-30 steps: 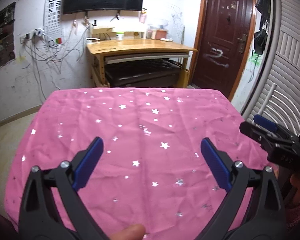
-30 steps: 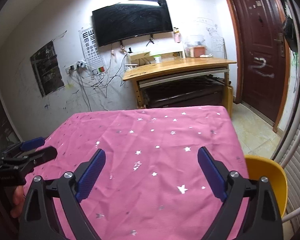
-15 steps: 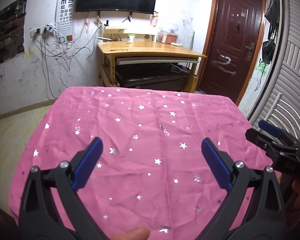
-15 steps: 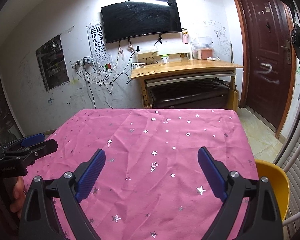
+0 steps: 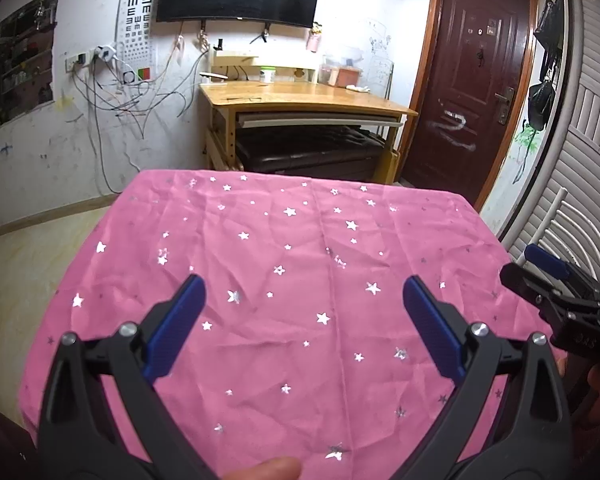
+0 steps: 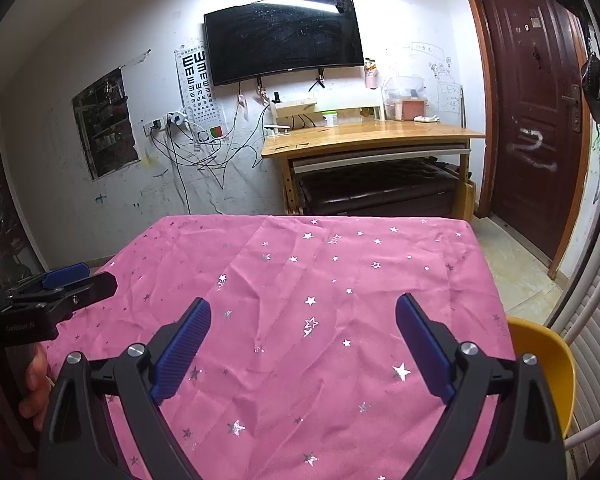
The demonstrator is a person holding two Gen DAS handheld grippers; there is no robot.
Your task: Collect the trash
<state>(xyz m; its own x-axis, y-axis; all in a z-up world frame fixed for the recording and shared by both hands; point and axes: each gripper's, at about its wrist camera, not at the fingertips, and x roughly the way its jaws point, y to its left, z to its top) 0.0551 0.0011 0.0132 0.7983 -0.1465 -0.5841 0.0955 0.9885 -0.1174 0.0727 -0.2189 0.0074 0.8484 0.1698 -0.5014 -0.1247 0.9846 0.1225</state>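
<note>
Left wrist view: both tongs held apart over a bare pink cloth.
Left tongs [image 5: 304, 300] and right tongs [image 6: 303, 322] are spread wide, empty, above the desk [image 5: 300, 240]; no trash is seen, so a search is judged pending.

This is looking like a lived-in room of a home: a pink star-printed cloth [image 6: 340, 280] is covering a table, and a dark television [image 6: 282, 38] is hanging on a scribbled white wall beside an eye chart [image 6: 196, 76]. A wooden desk [image 6: 372, 136] is standing beneath it, cables are dangling from wall sockets [image 6: 168, 120], and a brown entrance door [image 6: 528, 100] is closing off the right side.
</note>
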